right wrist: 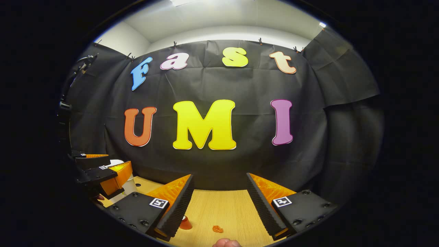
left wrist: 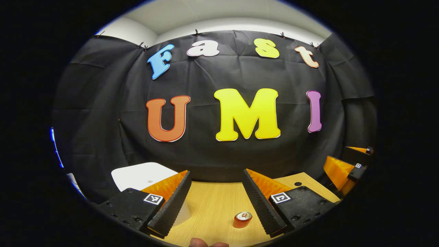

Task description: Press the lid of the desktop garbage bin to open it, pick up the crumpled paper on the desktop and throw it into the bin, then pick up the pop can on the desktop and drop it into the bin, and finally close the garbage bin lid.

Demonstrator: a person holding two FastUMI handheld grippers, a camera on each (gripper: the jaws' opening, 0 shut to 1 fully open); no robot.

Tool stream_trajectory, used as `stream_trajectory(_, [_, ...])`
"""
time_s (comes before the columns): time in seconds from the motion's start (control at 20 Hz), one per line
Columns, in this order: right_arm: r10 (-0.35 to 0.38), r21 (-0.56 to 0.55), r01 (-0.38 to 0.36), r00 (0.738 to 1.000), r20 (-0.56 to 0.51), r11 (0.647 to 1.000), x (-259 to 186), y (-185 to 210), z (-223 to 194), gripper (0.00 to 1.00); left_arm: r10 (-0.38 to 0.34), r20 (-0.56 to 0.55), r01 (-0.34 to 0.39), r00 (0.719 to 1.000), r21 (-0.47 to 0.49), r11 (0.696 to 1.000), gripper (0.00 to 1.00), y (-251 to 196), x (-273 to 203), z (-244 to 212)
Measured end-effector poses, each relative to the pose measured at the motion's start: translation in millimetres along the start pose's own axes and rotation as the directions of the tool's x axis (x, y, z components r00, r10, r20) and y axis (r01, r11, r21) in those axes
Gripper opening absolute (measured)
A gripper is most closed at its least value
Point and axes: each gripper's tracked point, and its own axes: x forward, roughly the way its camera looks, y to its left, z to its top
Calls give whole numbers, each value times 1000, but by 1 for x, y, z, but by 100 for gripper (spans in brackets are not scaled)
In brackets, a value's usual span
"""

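Note:
The white garbage bin (left wrist: 143,175) stands at the left of the table with its lid lying flat and shut. My left gripper (left wrist: 216,206) hovers above the table, open and holding nothing. A red pop can (left wrist: 242,219) stands upright below it, close to its right finger. In the right gripper view, my right gripper (right wrist: 219,206) is open and holds nothing. A small orange crumpled paper (right wrist: 217,228) lies on the table beneath it. The pop can (right wrist: 185,223) peeks out from behind its left finger. The left gripper (right wrist: 103,173) shows at the left, in front of the bin (right wrist: 127,185).
The wooden table (left wrist: 212,199) runs back to the black cloth wall. The right gripper (left wrist: 346,166) shows at the right edge of the left gripper view. A fingertip (right wrist: 226,243) shows at the bottom edge of the right gripper view.

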Motion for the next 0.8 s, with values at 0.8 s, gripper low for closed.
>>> stream_trajectory(0.8, [6,-24,-6,1000,5,1000,2,-15,7,94,337,-13,-337,941,25,941,64,136,49,1])
